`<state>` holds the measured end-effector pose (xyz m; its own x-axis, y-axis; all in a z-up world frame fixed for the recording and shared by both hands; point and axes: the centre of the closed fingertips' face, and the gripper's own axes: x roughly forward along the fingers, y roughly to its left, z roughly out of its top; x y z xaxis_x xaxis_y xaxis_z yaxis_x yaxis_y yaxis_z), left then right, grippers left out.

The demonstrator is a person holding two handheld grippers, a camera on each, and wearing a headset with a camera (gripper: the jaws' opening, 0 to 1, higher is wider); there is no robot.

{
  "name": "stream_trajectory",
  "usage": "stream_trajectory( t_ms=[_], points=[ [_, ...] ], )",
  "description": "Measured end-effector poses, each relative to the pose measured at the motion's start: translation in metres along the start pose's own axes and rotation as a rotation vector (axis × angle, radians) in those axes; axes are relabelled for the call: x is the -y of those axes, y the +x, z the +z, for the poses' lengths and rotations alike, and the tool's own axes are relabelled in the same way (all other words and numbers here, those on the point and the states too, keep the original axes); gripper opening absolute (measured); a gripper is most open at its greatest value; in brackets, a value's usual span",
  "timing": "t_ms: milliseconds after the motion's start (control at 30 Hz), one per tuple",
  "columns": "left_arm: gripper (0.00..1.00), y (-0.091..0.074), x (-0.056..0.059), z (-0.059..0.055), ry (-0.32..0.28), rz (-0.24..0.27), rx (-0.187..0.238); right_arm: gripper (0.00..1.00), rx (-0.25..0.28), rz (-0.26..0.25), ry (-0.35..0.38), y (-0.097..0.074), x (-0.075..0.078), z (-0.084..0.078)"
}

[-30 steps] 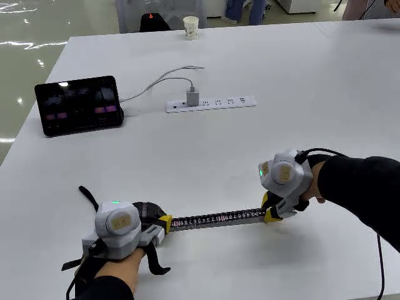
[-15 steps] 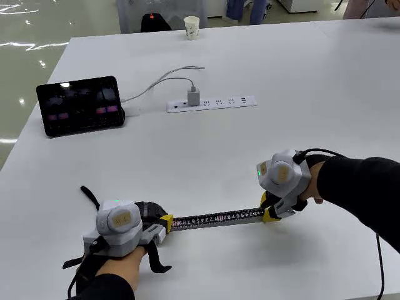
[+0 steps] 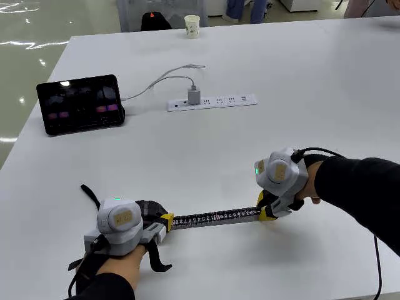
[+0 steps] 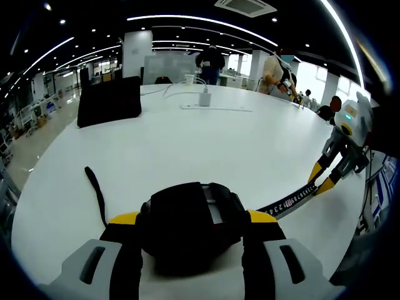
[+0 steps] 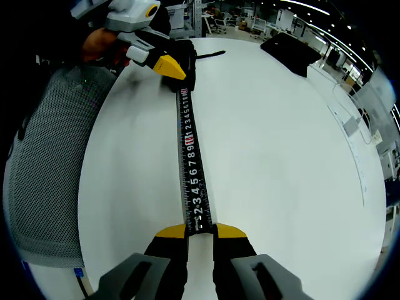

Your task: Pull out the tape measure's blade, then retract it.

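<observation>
White workbench (image 3: 250, 75), near edge: black round-cased tape measure (image 4: 190, 225) lies clamped in the yellow-tipped jaws of the left gripper (image 3: 161, 226). Its dark numbered blade (image 5: 189, 150) runs flat along the surface to the right gripper (image 5: 200, 232), which pinches the blade's end. Risk: a slackened pinch would let the spring whip the blade back, or the case could skid.

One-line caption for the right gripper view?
Right tool grips the blade by its tip; it runs across the white table to the case held by the left tool.
</observation>
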<state>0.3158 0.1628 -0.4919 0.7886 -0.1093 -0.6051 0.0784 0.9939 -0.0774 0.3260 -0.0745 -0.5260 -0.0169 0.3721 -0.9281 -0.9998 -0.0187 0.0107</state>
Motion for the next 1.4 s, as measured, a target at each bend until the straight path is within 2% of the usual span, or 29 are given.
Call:
stream_trajectory(
  t_ms=[700, 1400],
  points=[
    [0.59, 0.0, 0.0, -0.002, -0.005, -0.006, -0.007, 0.11, 0.0, 0.005, -0.006, 0.004, 0.001, 0.013],
    [0.59, 0.0, 0.0, -0.002, -0.006, -0.005, -0.005, 0.12, 0.024, 0.024, -0.03, 0.009, 0.0, 0.024]
  ],
)
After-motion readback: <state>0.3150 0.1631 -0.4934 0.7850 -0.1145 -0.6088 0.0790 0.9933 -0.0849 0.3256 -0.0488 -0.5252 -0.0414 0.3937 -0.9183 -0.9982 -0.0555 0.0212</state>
